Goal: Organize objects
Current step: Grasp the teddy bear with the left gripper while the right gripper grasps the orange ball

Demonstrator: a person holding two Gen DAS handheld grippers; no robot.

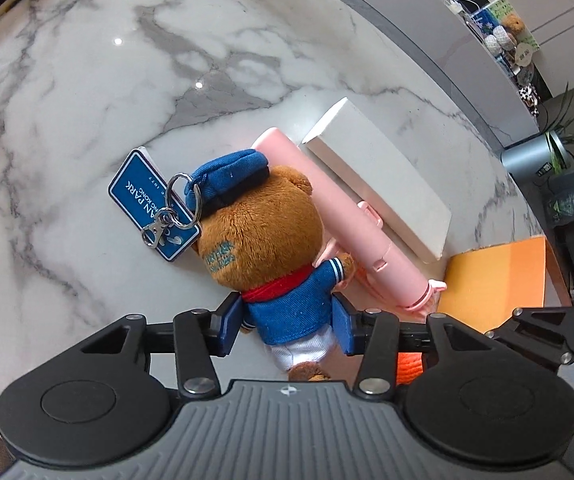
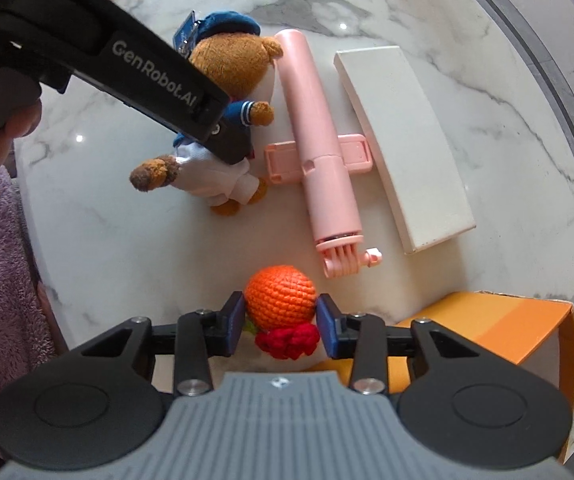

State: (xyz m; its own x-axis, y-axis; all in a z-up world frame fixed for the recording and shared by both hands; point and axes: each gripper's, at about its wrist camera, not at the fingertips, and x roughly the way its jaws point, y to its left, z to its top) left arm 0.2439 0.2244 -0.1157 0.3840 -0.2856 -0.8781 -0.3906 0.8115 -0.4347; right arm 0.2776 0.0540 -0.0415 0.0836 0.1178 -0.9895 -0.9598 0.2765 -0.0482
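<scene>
Running left to right along the marble table (image 2: pixel 107 240): blue tag (image 1: pixel 149 208) on a key ring, lying flat at the far left, clipped to the cap of the plush bear (image 1: pixel 263 232); the bear lies on its back, long axis running from its cap toward the near edge, its feet closest to the person. The left gripper (image 1: pixel 287 322) straddles the bear's blue jacket at the waist, one blue pad on each flank, set across that long axis; the pads look to be touching the cloth, though whether they squeeze it yet cannot be told, and the bear rests on the table. Next, just beside the bear's raised arm, a pink selfie stick (image 2: pixel 319 152), lengthwise almost parallel to the bear, its mount end toward the near side. Beyond it a white box (image 2: pixel 403 148), also laid lengthwise and close alongside the stick. Nearer the person and further right, an orange crochet ball (image 2: pixel 281 296) with a red knitted piece below it sits between the fingers of the right gripper (image 2: pixel 281 318), which points straight down; the pads stand at either side of the ball, close upon it, a firm pinch not certain. At the far right, an orange box (image 2: pixel 499 332), open side up, near the right gripper and well apart from the bear; judged the likely receptacle, so the right hand has the shorter carry
</scene>
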